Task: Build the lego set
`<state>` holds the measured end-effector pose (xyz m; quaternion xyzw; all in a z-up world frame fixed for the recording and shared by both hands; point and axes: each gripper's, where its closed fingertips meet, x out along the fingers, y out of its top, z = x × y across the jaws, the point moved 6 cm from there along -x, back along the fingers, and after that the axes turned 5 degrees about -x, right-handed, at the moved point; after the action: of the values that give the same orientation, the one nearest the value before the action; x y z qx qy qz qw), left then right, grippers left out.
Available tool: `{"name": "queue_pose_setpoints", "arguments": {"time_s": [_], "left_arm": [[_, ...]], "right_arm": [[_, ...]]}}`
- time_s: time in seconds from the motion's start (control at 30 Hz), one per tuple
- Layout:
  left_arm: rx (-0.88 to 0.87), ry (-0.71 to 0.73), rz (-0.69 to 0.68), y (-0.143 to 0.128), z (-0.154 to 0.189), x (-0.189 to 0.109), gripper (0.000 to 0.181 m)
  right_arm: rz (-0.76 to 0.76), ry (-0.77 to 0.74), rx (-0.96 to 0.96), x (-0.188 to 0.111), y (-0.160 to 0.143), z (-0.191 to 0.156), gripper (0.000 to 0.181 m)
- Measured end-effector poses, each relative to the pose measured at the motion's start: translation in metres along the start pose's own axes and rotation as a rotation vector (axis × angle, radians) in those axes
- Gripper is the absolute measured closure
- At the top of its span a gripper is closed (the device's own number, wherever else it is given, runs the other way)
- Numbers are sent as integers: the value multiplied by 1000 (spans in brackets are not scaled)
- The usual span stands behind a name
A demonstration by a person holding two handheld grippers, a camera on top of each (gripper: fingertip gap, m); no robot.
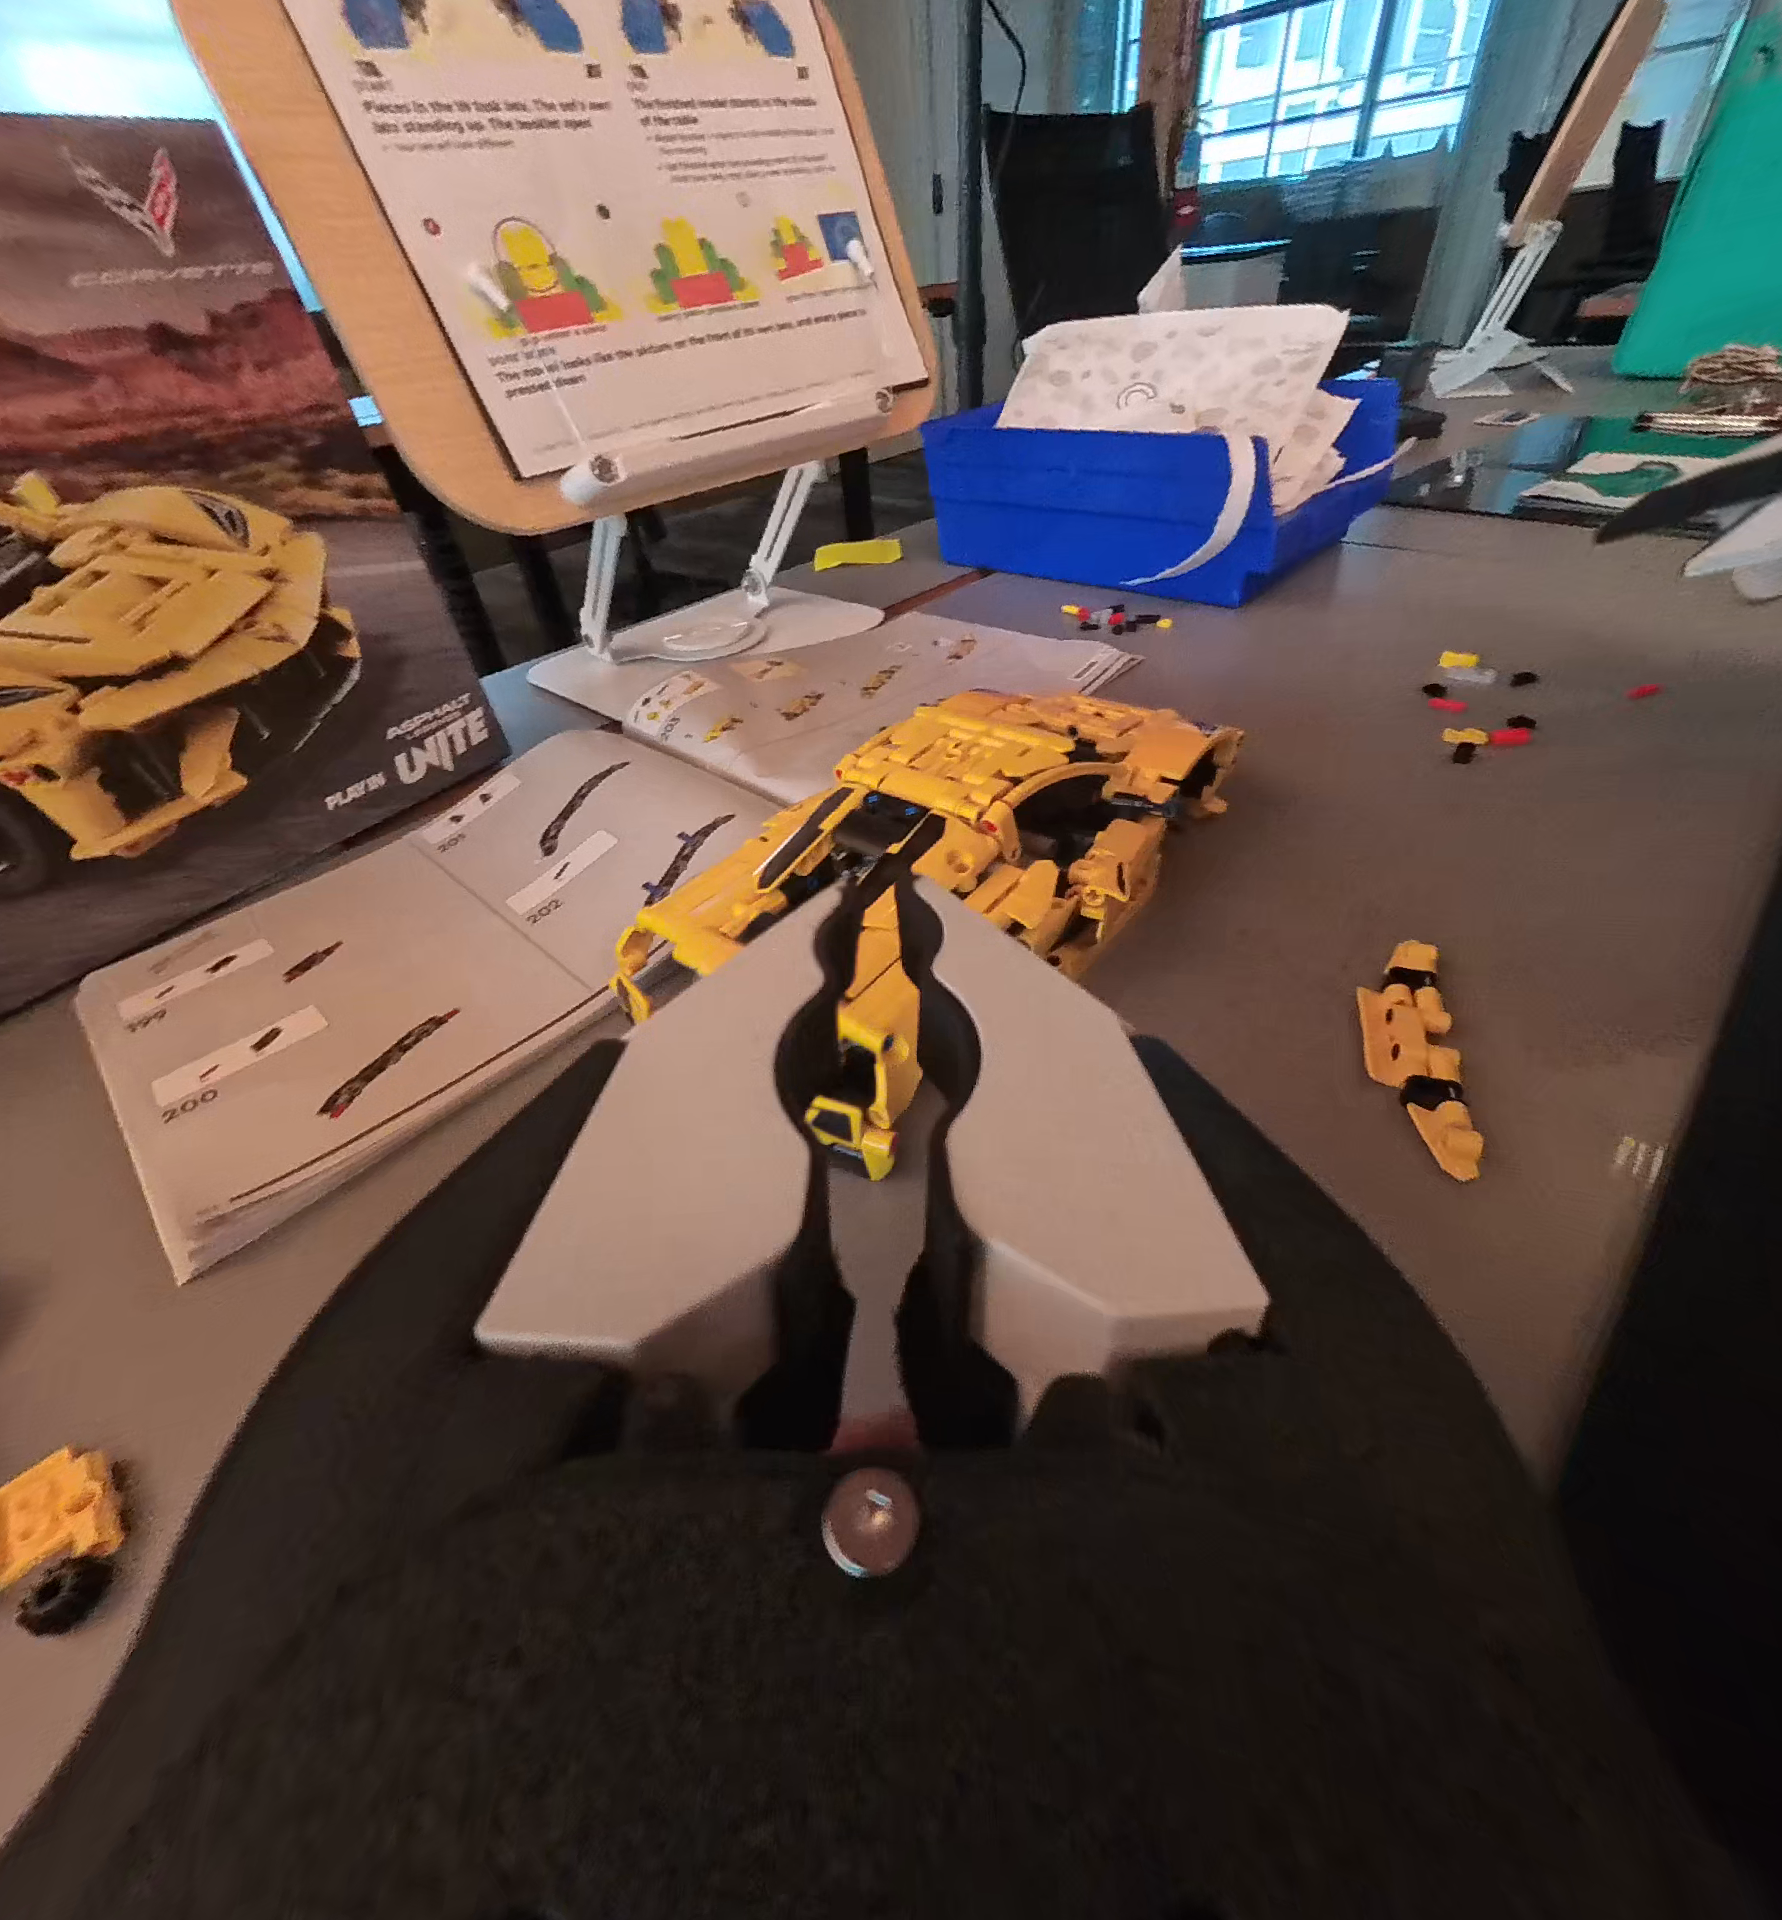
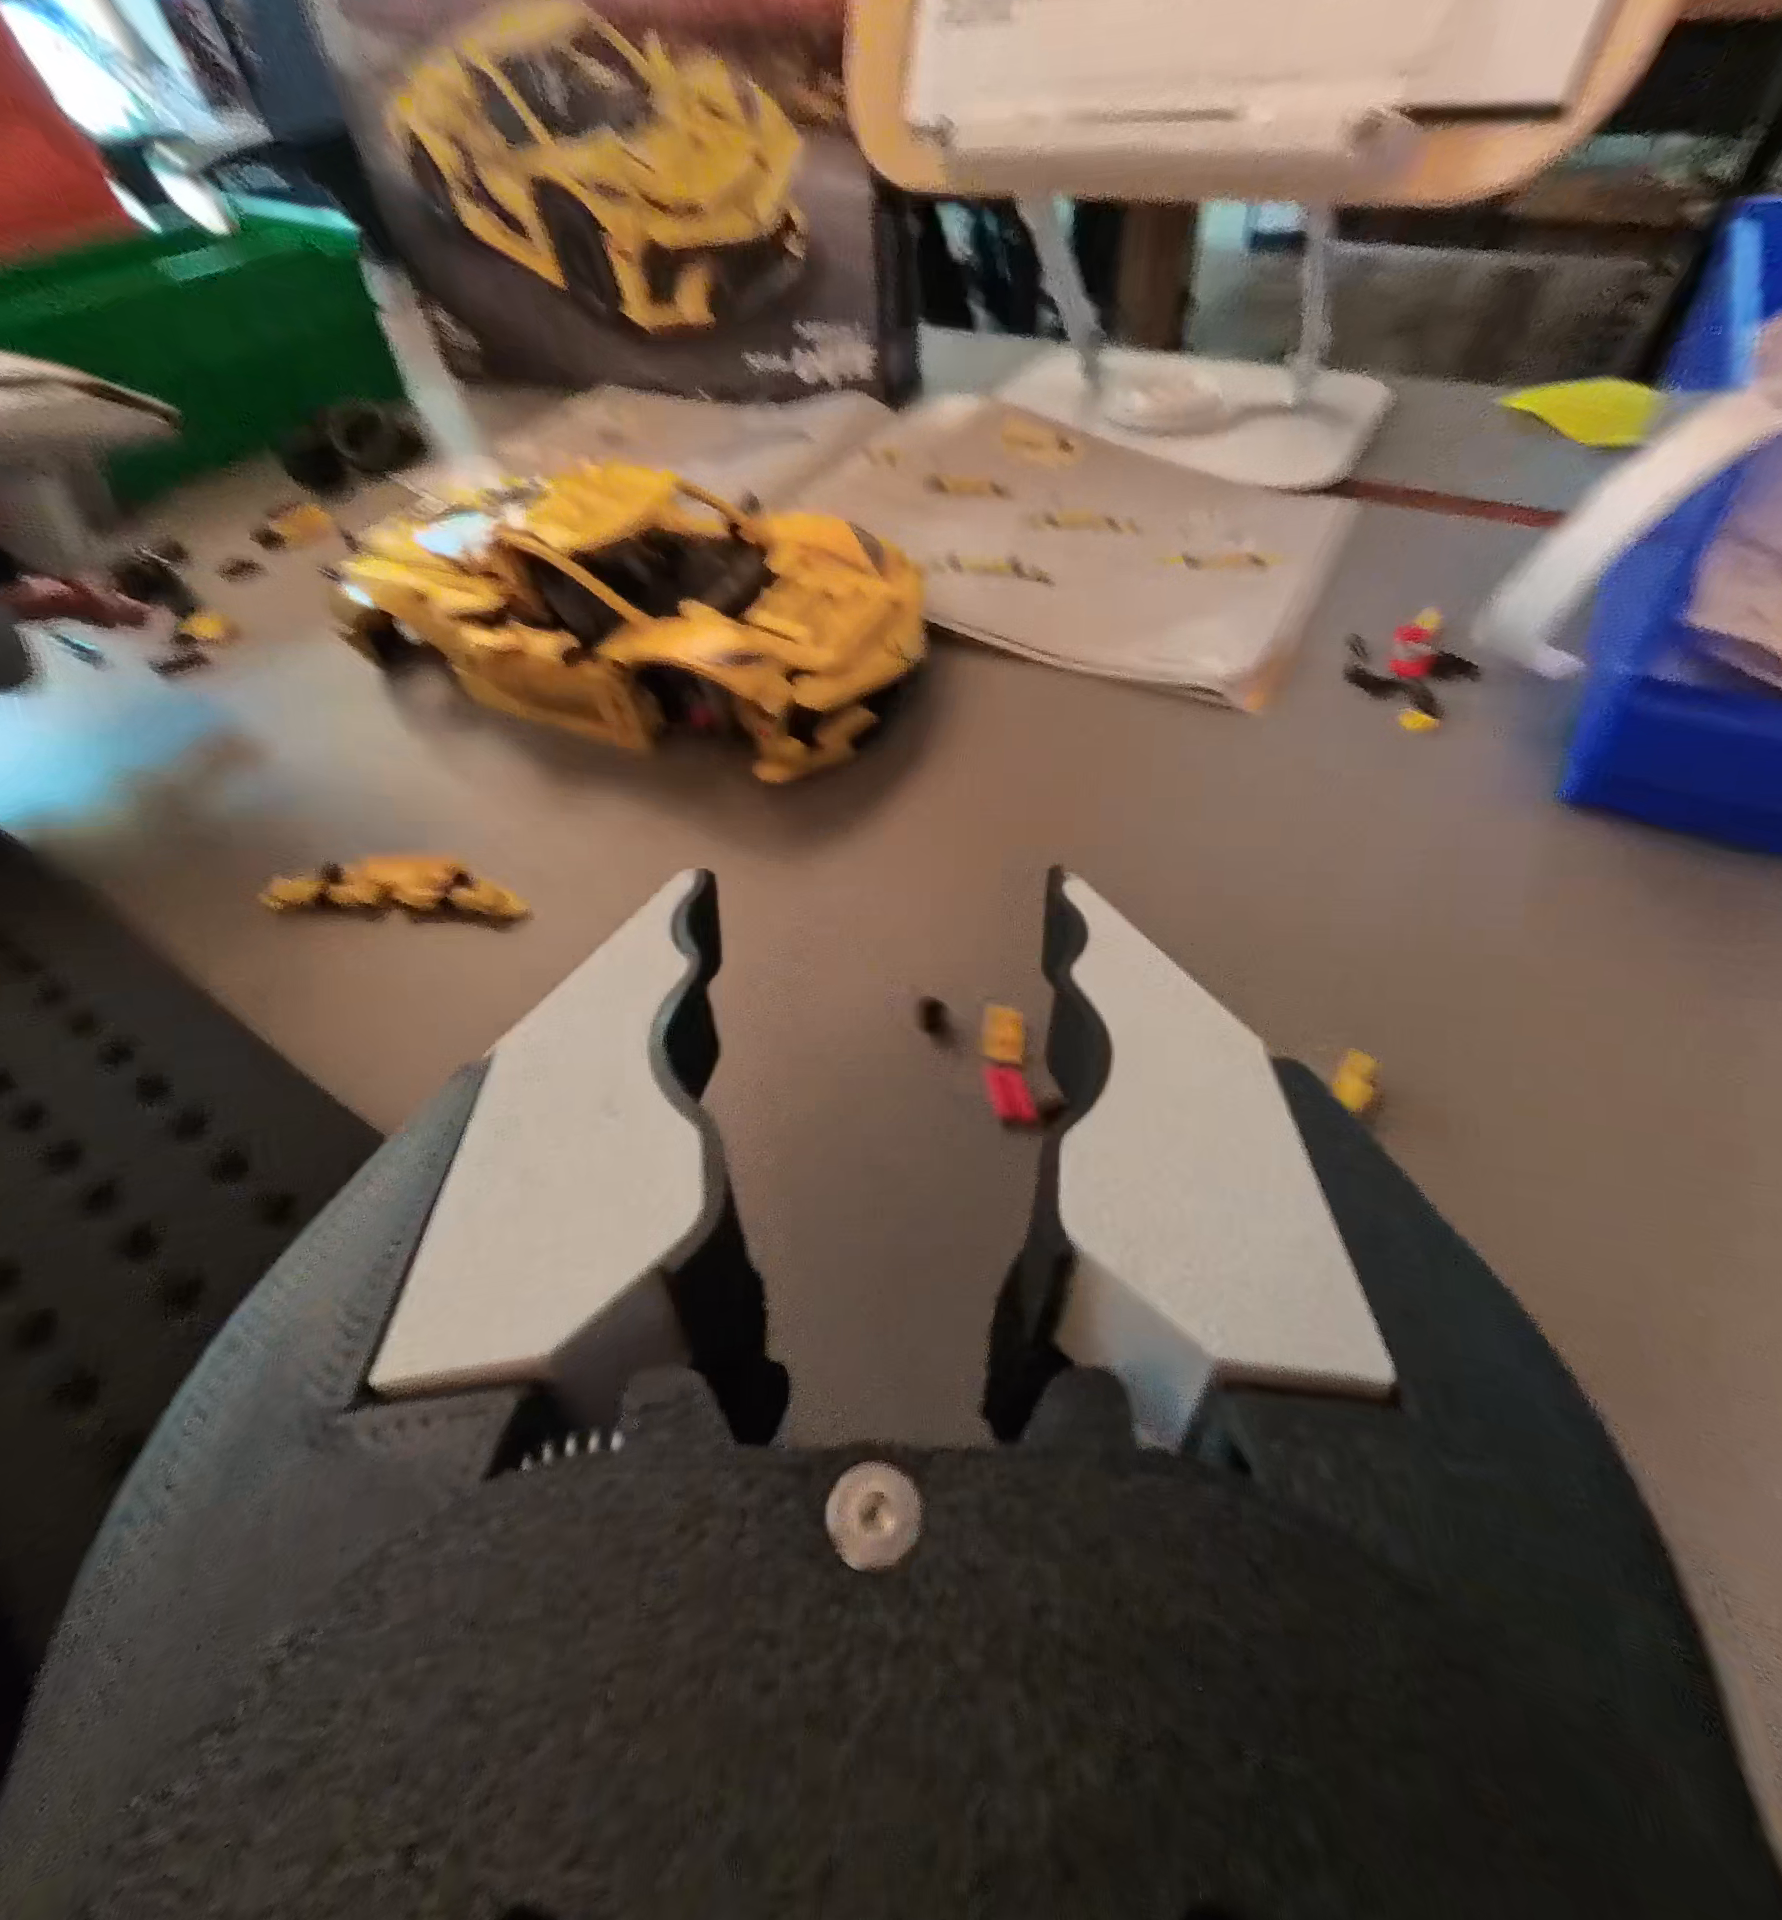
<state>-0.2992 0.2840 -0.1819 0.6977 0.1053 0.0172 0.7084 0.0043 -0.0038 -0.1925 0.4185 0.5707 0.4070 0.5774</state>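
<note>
In left hand-held gripper (image 1: 882, 904): yellow subassembly (image 1: 866, 1081)

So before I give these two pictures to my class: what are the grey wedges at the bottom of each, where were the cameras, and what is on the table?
Each picture comes from a camera fixed on a hand-held claw, looking forward along its two grey fingers. A person holds one in each hand; there is no robot arm.

In the left wrist view, the left claw is shut on a small yellow piece. Beyond it stand the half-built yellow car, an open instruction booklet, the set's box and a blue bin of paper.

The right wrist view is blurry. The right claw is open and empty, above the grey table. Small loose pieces lie between its fingers, and a yellow strip of joined parts lies to its left.
</note>
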Motion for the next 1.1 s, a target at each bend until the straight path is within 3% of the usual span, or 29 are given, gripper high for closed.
{"name": "queue_pose_setpoints", "arguments": {"time_s": [0.17,0.27,0.4,0.63,0.77,0.87,1.1], "left_arm": [[-67,147,28,32,-53,-50,175],[-105,214,-138,38,-81,-88,171],[-68,269,-274,19,-78,-112,168],[-126,253,-348,-31,-64,-102,165],[-239,83,-278,-29,-31,-75,164],[-190,65,-348,-31,-6,-61,150],[-168,49,-349,-4,44,-70,145]], "right_arm": [[-8,86,-10,24,-1,-27,127],[-31,73,-8,29,-2,-27,137],[36,159,116,36,6,-23,150],[48,159,87,57,11,-18,156],[-22,163,-36,67,5,-31,152],[-32,99,-186,73,-1,-37,133],[-89,79,-316,73,-8,-48,134]]}}
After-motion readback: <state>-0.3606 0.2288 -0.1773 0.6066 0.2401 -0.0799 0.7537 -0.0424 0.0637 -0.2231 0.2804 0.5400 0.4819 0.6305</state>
